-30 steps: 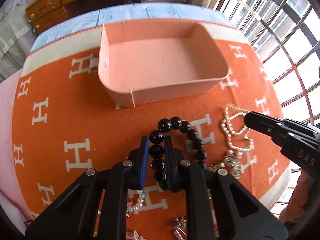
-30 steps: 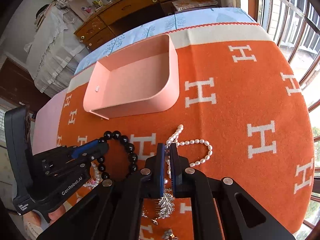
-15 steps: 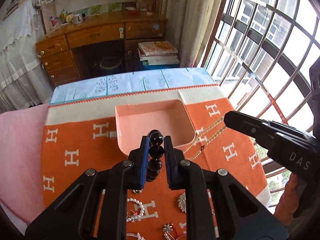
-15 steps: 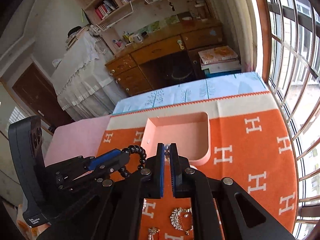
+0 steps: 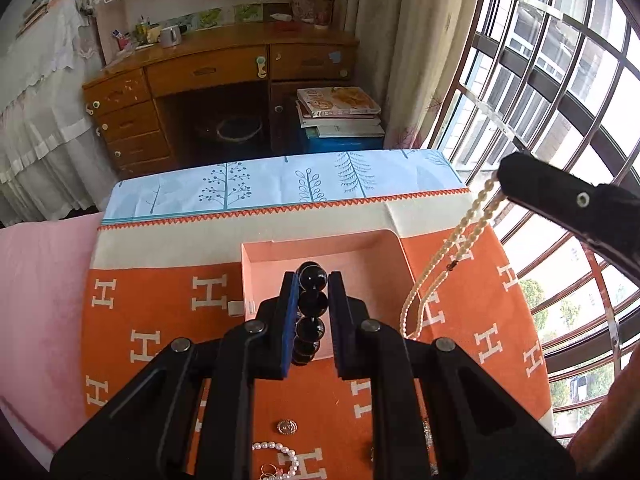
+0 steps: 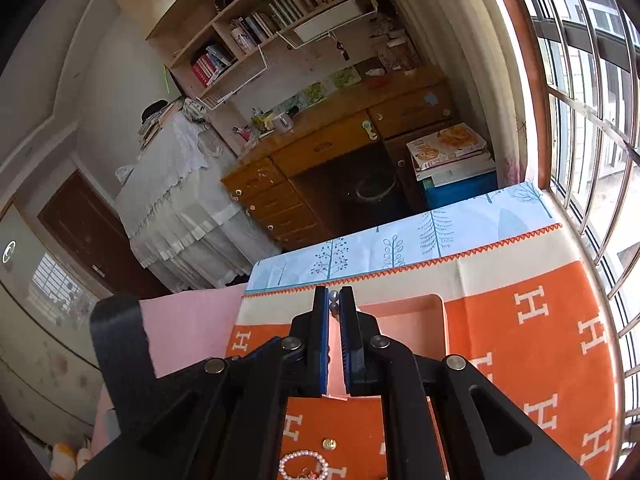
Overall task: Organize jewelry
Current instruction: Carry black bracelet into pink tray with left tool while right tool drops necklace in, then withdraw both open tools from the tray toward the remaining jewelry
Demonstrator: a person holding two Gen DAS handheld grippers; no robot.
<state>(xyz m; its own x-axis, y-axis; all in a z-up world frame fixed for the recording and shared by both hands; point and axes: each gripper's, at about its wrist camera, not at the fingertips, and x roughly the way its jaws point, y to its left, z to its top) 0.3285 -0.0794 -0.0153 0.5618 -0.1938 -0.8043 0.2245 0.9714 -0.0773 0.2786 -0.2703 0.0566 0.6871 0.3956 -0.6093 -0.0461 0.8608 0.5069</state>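
My left gripper (image 5: 312,282) is shut on a black bead bracelet (image 5: 309,316) and holds it high above the pink tray (image 5: 320,250), which sits on the orange H-patterned blanket (image 5: 152,320). My right gripper (image 6: 334,300) is shut on a pearl necklace (image 6: 334,298); only a few pearls show between its fingertips there. In the left wrist view the right gripper (image 5: 505,182) is at the upper right and the pearl necklace (image 5: 444,264) hangs from it in a long loop beside the tray's right side.
Loose jewelry lies on the blanket near me: a pearl bracelet (image 6: 304,466), a gold coin piece (image 5: 287,427), small rings. A wooden desk (image 5: 216,76) and stacked books (image 5: 340,114) stand beyond the bed. Barred windows (image 5: 560,100) run along the right.
Both grippers have lifted their jewelry well up off the blanket. The tray now looks smaller and lies below. The pearl necklace now hangs free from the right gripper.
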